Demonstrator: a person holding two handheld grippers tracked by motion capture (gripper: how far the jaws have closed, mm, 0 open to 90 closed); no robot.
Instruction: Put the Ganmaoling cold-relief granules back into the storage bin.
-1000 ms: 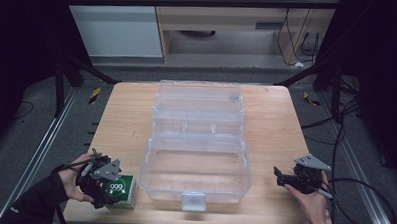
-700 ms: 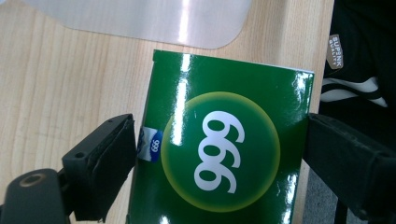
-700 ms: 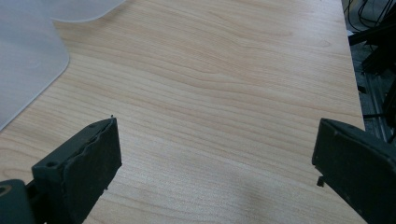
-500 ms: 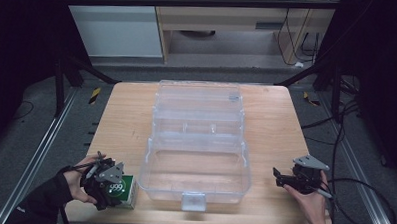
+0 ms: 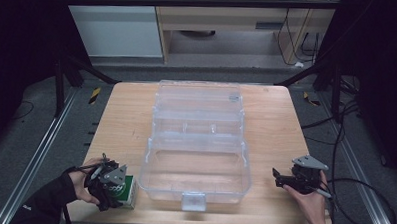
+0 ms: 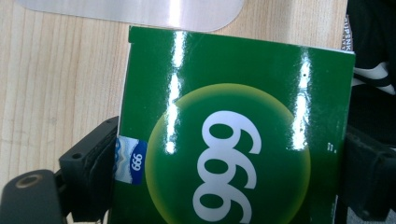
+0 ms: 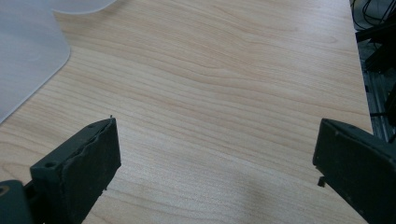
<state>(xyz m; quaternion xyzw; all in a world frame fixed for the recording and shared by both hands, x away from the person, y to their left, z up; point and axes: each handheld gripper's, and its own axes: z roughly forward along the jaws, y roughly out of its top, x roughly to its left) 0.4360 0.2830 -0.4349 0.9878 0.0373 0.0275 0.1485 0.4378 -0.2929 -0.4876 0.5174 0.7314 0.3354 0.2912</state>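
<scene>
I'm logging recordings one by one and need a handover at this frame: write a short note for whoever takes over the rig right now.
Left gripper: jaws on both sides of the green box marked 999, near the table's front left corner; the grip looks closed on it.
Right gripper: open and empty, low over bare wood at the table's front right.
Clear plastic case: open at table centre, lid folded back, nothing visible in the front compartment.
Done: box gripped, still beside the case.
Left: probably lift the box and set it into the case; the right gripper is free to steady it.
</scene>
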